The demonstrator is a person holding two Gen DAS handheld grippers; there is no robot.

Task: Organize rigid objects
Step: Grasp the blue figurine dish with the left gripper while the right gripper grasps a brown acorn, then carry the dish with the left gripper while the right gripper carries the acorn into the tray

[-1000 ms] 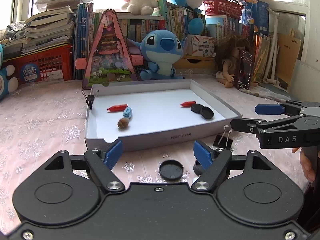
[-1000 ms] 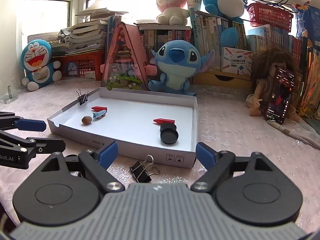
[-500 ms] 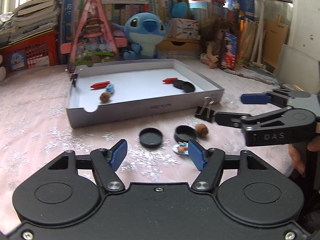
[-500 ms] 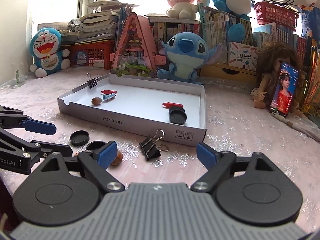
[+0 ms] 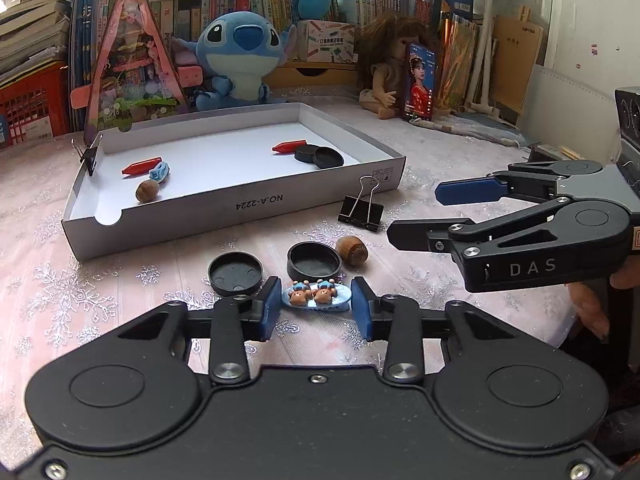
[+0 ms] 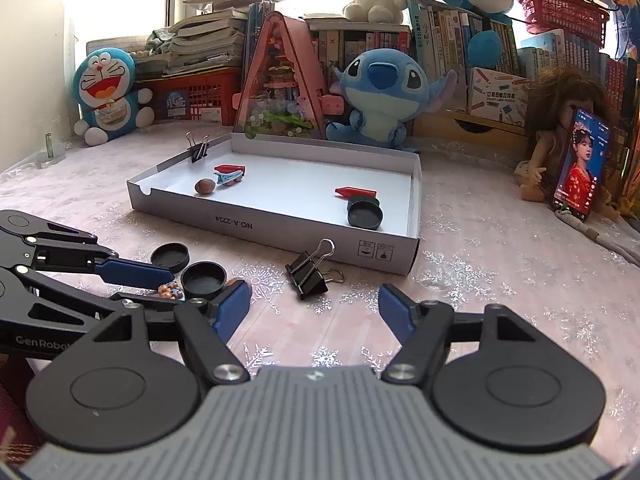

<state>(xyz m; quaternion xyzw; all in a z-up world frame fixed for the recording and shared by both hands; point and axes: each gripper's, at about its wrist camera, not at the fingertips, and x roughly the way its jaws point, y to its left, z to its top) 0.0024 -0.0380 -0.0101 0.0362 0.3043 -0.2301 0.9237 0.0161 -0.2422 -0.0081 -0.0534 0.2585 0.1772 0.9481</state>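
Note:
A blue hair clip with two bears (image 5: pixel 316 297) lies on the tablecloth between the pads of my left gripper (image 5: pixel 315 308). The jaws are closing, and the pads meet both ends of the clip. Just beyond it sit two black caps (image 5: pixel 236 274) (image 5: pixel 314 260) and a brown nut (image 5: pixel 352 251). My right gripper (image 6: pixel 314 308) hovers open with nothing between its fingers, its jaws closing a little. A black binder clip (image 6: pixel 312 272) lies just ahead of it. The white tray (image 5: pixel 240 204) holds red crayons, a nut, a blue clip and two black caps.
Another binder clip (image 5: pixel 88 156) is clamped on the tray's left rim. Behind the tray stand a pink triangular toy house (image 5: pixel 128 68), a blue plush (image 5: pixel 240 60), a doll with a phone (image 5: pixel 420 76) and shelves of books. A hand (image 5: pixel 592 308) shows at the right.
My left gripper has dropped and pulled back from the tray's front wall to the loose items, and its jaws have narrowed around the bear clip. The right gripper's jaws narrowed slightly.

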